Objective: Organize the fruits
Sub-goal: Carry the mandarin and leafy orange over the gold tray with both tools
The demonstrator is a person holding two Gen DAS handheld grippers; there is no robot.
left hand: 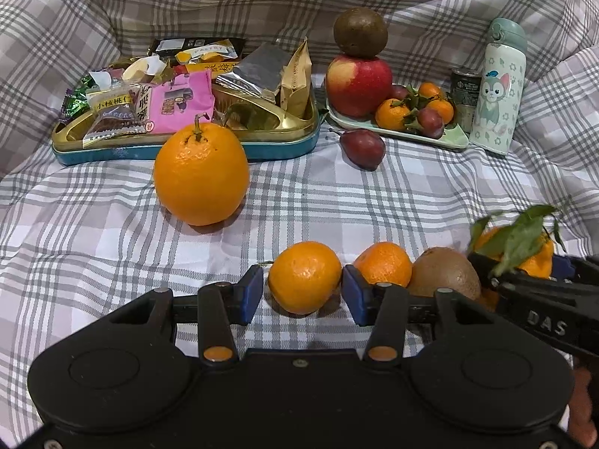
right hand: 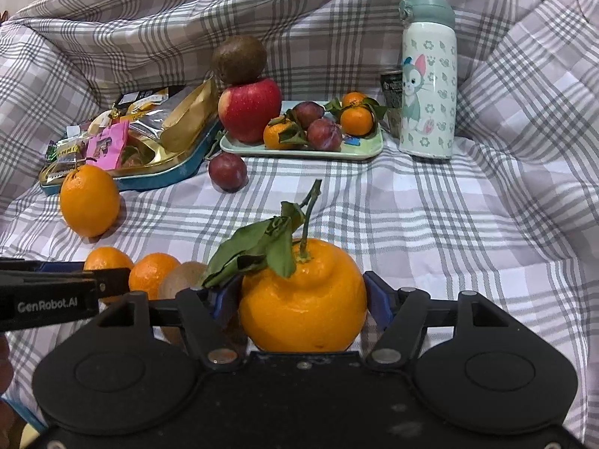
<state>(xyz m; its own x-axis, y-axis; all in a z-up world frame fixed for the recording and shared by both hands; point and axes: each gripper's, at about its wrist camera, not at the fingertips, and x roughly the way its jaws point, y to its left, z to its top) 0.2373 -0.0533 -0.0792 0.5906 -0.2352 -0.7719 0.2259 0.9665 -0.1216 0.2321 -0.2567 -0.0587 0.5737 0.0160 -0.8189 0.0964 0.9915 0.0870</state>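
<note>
My left gripper (left hand: 303,288) has its blue pads on either side of a small mandarin (left hand: 305,277) on the checked cloth; tiny gaps show, so the grip is unclear. Beside it lie another mandarin (left hand: 383,263) and a kiwi (left hand: 445,271). My right gripper (right hand: 301,299) is shut on a big leafy bumpy orange (right hand: 303,299), also seen in the left wrist view (left hand: 535,258). A large orange (left hand: 201,174) and a dark plum (left hand: 363,147) lie further off. The pale green fruit tray (right hand: 359,151) holds a red apple (right hand: 251,108) with a brown fruit (right hand: 239,58) on top, mandarins and plums.
A blue-and-gold tin (left hand: 187,149) full of snack packets stands back left. A cat-print bottle (right hand: 428,78) and a dark can (right hand: 391,89) stand right of the tray. Checked fabric rises behind and at both sides.
</note>
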